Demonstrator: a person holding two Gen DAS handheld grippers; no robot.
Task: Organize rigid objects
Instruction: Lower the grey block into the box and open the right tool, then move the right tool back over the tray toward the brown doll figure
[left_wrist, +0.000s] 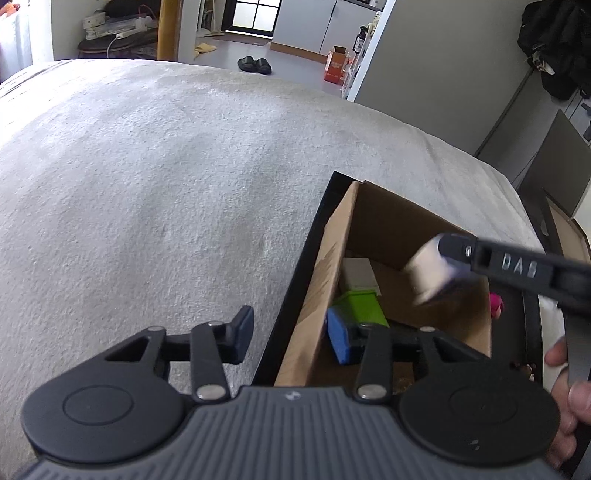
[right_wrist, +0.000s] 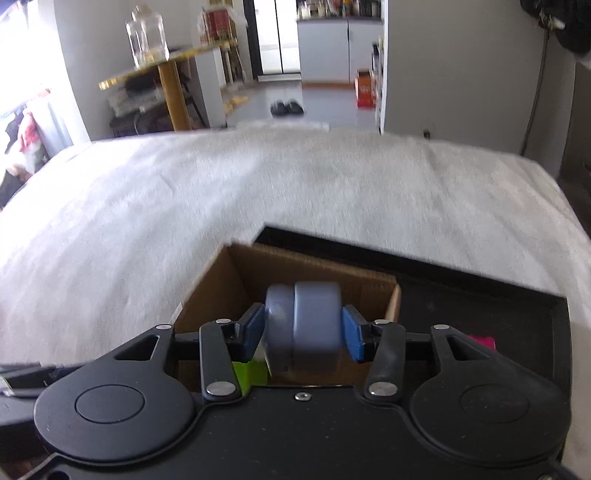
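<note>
The right claw (right_wrist: 303, 334), clenched on a grey cylinder (right_wrist: 303, 325), is held over the cardboard box (right_wrist: 240, 269) on the bed (left_wrist: 166, 184) for dropping in, while the left claw (left_wrist: 295, 338) hangs released beside the box wall, empty.

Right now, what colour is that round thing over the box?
Greyish-blue; the round container shows best in the right wrist view.

grey object (right_wrist: 303, 326): motion-blurred in both views, shape unclear; lower part hidden behind right gripper (right_wrist: 303, 332)
cardboard box (left_wrist: 388, 221): near wall hidden by left gripper (left_wrist: 291, 336); floor mostly covered
green item (left_wrist: 360, 306): partly behind blue gripper pad, identity unclear
pink item (left_wrist: 496, 304): sliver only, behind box wall
hand (left_wrist: 565, 402): cut by right frame edge
bed (left_wrist: 147, 184): near edge out of frame
</note>
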